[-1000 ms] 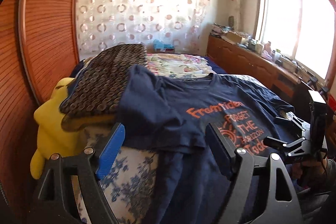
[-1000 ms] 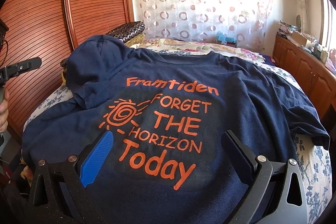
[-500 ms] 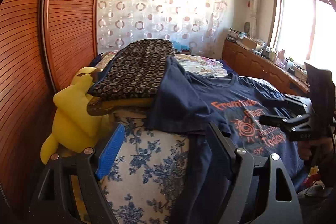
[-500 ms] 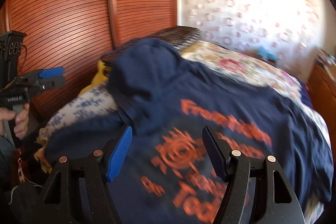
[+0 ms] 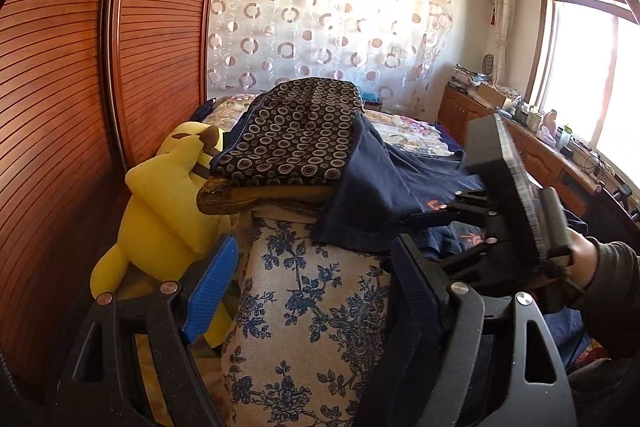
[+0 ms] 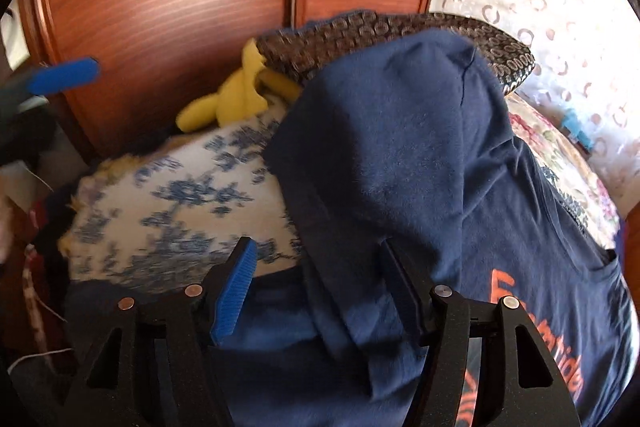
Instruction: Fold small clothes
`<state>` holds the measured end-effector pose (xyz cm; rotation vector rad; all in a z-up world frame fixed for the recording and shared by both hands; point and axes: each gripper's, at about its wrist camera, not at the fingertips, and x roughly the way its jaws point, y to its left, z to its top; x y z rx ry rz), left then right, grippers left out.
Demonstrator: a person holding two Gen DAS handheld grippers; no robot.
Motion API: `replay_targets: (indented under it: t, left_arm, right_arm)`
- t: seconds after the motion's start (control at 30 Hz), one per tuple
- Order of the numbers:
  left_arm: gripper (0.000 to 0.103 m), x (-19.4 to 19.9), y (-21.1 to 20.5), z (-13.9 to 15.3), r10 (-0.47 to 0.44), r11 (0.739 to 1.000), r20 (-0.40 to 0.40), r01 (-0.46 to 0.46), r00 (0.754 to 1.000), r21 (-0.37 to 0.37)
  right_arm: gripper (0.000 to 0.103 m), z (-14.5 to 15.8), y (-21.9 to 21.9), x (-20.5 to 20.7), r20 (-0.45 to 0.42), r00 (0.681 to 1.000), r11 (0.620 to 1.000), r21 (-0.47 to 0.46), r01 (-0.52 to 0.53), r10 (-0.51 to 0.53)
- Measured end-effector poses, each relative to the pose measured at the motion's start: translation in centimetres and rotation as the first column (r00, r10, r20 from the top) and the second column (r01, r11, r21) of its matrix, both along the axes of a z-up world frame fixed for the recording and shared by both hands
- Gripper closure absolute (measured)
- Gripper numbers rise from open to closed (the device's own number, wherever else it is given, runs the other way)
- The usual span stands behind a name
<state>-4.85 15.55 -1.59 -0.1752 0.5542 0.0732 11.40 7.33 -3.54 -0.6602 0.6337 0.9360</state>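
Observation:
A navy T-shirt [image 6: 420, 155] with orange print lies spread on the bed, its left sleeve folded over the body. My right gripper [image 6: 320, 279] is open, low over the sleeve's edge, with navy cloth between its fingers. In the left wrist view the T-shirt [image 5: 380, 179] shows beyond a blue-flowered bedspread [image 5: 312, 291]. My left gripper [image 5: 312, 287] is open and empty, off the bed's left corner. The right gripper's body [image 5: 504, 195] shows at right, held in a hand.
A yellow plush toy [image 5: 164, 211] and a dark patterned folded blanket [image 5: 296, 135] lie at the bed's left side, against a wooden wardrobe [image 5: 100, 87]. A wooden sideboard [image 5: 536, 155] with clutter stands under the window at right.
Both grippers have swung left toward the bed's left corner. The right gripper has come down close to the folded sleeve; the left gripper has drawn back off the shirt.

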Motion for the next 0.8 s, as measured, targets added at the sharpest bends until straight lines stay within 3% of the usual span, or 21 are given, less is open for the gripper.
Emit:
replay_targets:
  t: [0.1, 0.17, 0.27, 0.43, 0.53, 0.6, 0.67, 0.7, 0.77, 0.8]
  left_arm:
    - [0.023, -0.1, -0.2, -0.2, -0.005, 1.000, -0.003, 0.005, 1.000, -0.001]
    - [0.023, -0.1, -0.2, -0.4, -0.007, 1.000, -0.006, 0.007, 1.000, -0.002]
    - [0.023, 0.1, -0.3, -0.8, -0.010, 1.000, -0.013, 0.010, 1.000, -0.009]
    - [0.023, 0.6, -1.0, -1.1, -0.025, 1.000, -0.025, 0.025, 0.999, -0.011]
    - [0.023, 0.9, -1.7, -1.2, -0.040, 0.999, -0.027, 0.040, 0.999, -0.013]
    - [0.023, 1.2, -2.0, -1.3, -0.050, 0.999, -0.033, 0.049, 0.998, -0.014]
    - [0.023, 1.6, -2.6, -1.6, -0.062, 0.998, -0.041, 0.061, 0.997, -0.010]
    - [0.023, 1.8, -2.8, -1.8, -0.067, 0.998, -0.045, 0.067, 0.997, -0.011]
    - [0.023, 2.2, -3.4, -2.1, -0.080, 0.997, -0.053, 0.080, 0.995, -0.014]
    - [0.023, 2.4, -3.6, -2.2, -0.085, 0.996, -0.058, 0.084, 0.995, -0.013]
  right_arm:
    - [0.055, -0.9, 1.3, 0.7, 0.039, 0.999, 0.999, -0.042, 0.028, -0.026]
    - [0.079, -0.8, 1.3, 1.0, 0.055, 0.998, 0.999, -0.030, 0.037, -0.036]
    - [0.091, 0.4, 0.0, 1.0, 0.042, 0.998, 0.998, 0.049, 0.037, -0.039]
    - [0.091, 3.5, -4.0, 2.4, 0.033, 0.988, 0.958, 0.252, 0.137, -0.150]
    - [0.091, 3.7, -7.1, 4.8, 0.007, 0.950, 0.912, 0.284, 0.297, -0.311]
    - [0.090, 2.7, -9.2, 6.8, -0.047, 0.918, 0.885, 0.250, 0.392, -0.393]
    - [0.077, 1.5, -10.4, 8.2, -0.053, 0.896, 0.876, 0.189, 0.443, -0.441]
    - [0.074, 1.2, -10.9, 8.4, -0.039, 0.893, 0.876, 0.181, 0.447, -0.448]
    - [0.057, 1.0, -11.6, 8.5, -0.011, 0.888, 0.874, 0.175, 0.454, -0.459]
    - [0.056, 1.1, -11.8, 8.3, -0.016, 0.890, 0.873, 0.188, 0.450, -0.455]
